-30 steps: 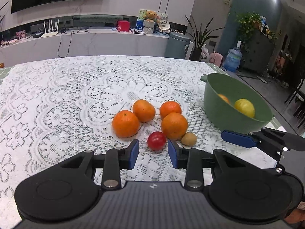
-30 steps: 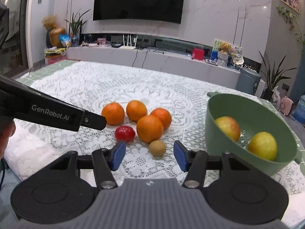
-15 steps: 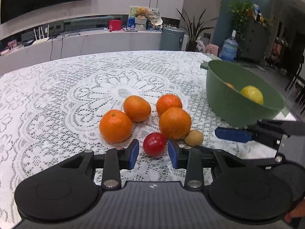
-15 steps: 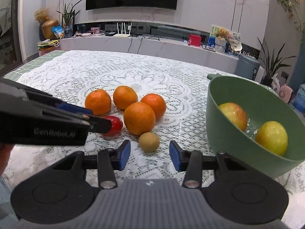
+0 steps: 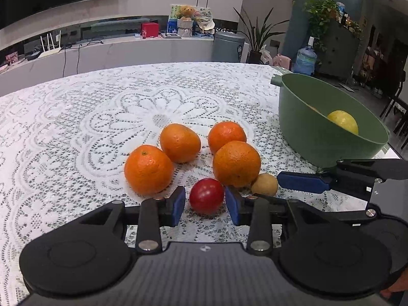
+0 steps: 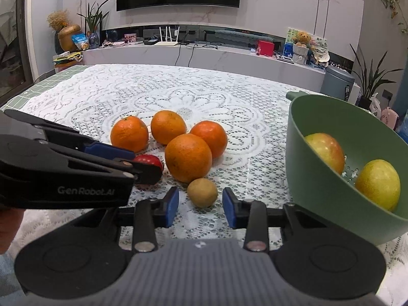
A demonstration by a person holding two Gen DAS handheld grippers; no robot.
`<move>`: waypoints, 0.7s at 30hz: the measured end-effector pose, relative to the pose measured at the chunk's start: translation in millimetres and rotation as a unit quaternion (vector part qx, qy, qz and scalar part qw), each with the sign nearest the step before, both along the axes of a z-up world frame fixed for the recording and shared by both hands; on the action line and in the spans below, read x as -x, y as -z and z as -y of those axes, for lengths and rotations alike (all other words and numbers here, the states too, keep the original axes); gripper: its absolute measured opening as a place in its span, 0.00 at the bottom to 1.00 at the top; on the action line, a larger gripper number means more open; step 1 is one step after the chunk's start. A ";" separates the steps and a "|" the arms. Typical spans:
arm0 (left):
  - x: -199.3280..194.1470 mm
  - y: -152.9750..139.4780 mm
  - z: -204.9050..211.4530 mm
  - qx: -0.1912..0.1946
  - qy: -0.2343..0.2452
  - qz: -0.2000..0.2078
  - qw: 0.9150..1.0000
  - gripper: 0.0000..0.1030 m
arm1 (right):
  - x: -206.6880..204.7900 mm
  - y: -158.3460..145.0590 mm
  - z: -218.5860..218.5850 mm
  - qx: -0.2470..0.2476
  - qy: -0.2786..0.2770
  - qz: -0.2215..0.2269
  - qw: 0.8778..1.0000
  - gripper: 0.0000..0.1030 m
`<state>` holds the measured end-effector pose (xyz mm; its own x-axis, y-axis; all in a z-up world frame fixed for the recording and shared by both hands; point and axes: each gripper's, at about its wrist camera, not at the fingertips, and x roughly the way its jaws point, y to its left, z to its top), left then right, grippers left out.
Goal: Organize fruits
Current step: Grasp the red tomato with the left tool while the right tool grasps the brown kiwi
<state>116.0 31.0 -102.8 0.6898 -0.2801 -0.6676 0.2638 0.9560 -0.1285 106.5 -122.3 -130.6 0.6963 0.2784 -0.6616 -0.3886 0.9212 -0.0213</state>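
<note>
In the left wrist view the green bowl (image 5: pixel 316 137) hides most of what it holds: only the top of a yellow fruit (image 5: pixel 343 121) and a sliver of something orange-red behind the rim show. The right wrist view looks into the bowl and shows a red-yellow apple (image 6: pixel 326 151) beside the yellow fruit, though the bowl's right side is cut off by the picture edge. From the right wrist view the left gripper's black body covers the near half of the small red fruit (image 6: pixel 150 160), so the pads' contact cannot be checked there.

The left gripper (image 5: pixel 205 204) points forward and downward over the lace tablecloth (image 5: pixel 76 132). Its blue pads stand on either side of the red fruit with thin gaps visible on both sides, so the fingers look apart, and they are opening slightly. The right gripper (image 6: pixel 200 207) points forward and downward too, at the right of the left one. Its fingers flank the small brown fruit (image 6: pixel 202 189), which lies just ahead of the pads, probably not yet touched; the jaws are closing.

Four oranges (image 5: pixel 149 169) sit clustered at the table's middle. The red fruit and the brown one lie at the near edge of that cluster, the brown one touching the near right orange (image 6: pixel 188 161). The bowl stands at the right, apart from the cluster.

A fingertip (image 5: pixel 394 290) shows at the lower right corner.
</note>
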 end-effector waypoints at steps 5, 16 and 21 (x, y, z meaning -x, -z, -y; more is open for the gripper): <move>-3.2 2.3 0.2 0.005 0.001 -0.003 1.000 0.42 | -1.8 0.6 0.3 -0.003 0.000 -0.002 1.000 0.30; -3.9 5.4 -0.8 0.012 -0.003 -0.008 1.000 0.42 | -4.3 3.4 0.1 -0.001 -0.006 -0.005 1.000 0.28; -3.6 5.7 -0.6 0.012 -0.003 -0.006 1.000 0.40 | -4.6 3.6 1.0 -0.004 -0.010 -0.007 1.000 0.25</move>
